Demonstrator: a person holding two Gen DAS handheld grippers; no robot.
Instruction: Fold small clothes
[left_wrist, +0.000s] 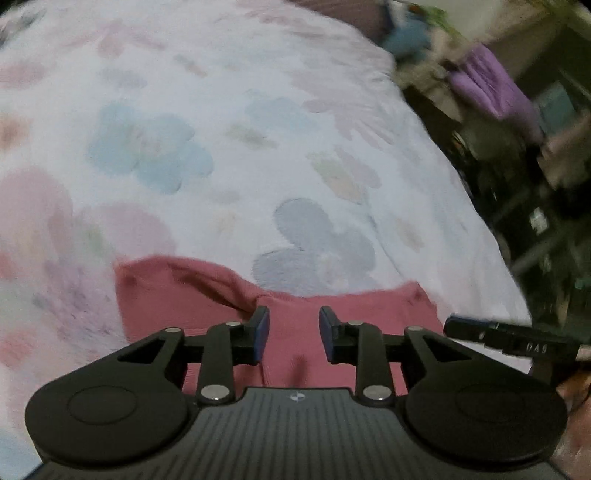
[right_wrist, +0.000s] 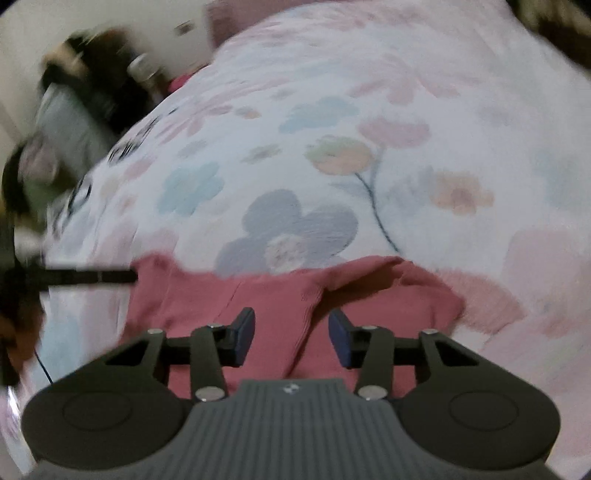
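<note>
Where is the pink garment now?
The pink garment lies on the floral bedsheet, low in both views, beneath both open tools, just below a grey-purple flower print.

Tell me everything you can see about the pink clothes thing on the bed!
The pink garment is a small piece of dusty-rose cloth, soft and faintly ribbed like knit. It lies rumpled on the flowery bedsheet, with folds and a raised ridge near its right side. Both views show it below open gripper fingers; the left gripper and right gripper hover over it, gripping nothing. What kind of garment it is cannot be told.
</note>
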